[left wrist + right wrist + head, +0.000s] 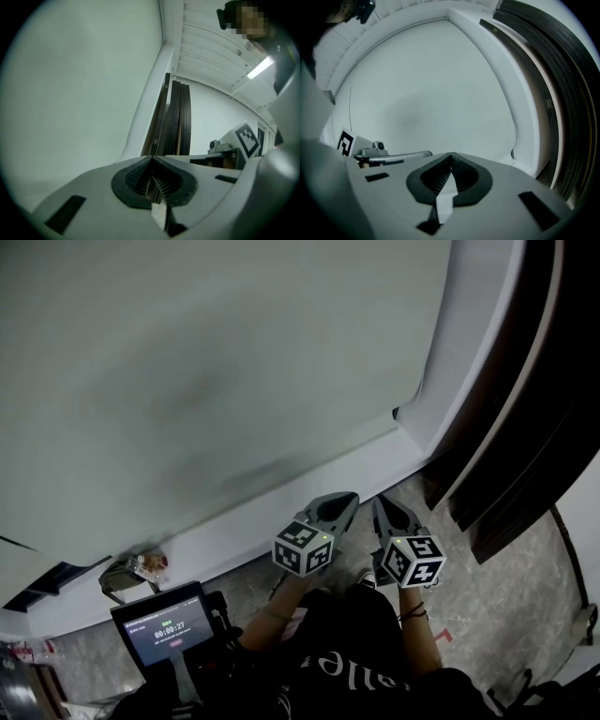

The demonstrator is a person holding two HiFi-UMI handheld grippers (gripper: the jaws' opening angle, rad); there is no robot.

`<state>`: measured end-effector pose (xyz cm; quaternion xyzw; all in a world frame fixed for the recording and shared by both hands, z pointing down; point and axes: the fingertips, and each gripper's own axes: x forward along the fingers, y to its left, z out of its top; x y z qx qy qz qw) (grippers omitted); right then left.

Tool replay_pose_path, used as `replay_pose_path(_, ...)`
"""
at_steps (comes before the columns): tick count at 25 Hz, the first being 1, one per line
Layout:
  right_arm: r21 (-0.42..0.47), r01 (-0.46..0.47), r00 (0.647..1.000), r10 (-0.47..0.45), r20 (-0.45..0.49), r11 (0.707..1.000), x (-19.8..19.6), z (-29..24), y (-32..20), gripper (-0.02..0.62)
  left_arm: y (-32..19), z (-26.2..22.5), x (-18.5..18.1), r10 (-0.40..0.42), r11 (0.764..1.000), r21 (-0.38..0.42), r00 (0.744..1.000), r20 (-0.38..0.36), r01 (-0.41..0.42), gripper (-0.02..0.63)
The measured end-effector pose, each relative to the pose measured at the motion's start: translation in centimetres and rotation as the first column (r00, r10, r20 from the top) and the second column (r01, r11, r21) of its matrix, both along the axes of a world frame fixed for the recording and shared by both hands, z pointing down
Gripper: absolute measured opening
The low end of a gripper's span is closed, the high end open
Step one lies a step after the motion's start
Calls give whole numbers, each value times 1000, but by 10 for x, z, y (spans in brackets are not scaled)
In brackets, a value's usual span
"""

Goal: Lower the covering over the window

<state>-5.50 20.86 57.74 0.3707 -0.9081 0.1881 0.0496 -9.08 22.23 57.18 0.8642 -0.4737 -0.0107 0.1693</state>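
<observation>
I see no window or covering that I can pick out. A broad pale wall [206, 371] fills most of the head view, with a white skirting [281, 521] along its foot. My left gripper [352, 499] and right gripper [379, 502] are held side by side, pointing at the wall's corner just above the floor. In the left gripper view the left gripper [152, 157] is shut with nothing between its ribbed pads. In the right gripper view the right gripper [451, 153] is shut and empty too. Dark upright frame strips [525, 427] stand right of the corner.
A tablet with a timer screen [165, 624] sits low at the left. Small clutter [139, 568] lies by the skirting. Mottled stone floor [525, 606] lies below the dark frame strips [178, 117]. A ceiling lamp [260, 67] shows overhead.
</observation>
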Motion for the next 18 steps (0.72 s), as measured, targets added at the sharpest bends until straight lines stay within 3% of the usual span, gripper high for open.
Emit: replay_pose_path(18,13,11,1000,-10,-8,1000,-13,-7,20,11,23,-5,-3,23,1000,8,1000,19,-23,3)
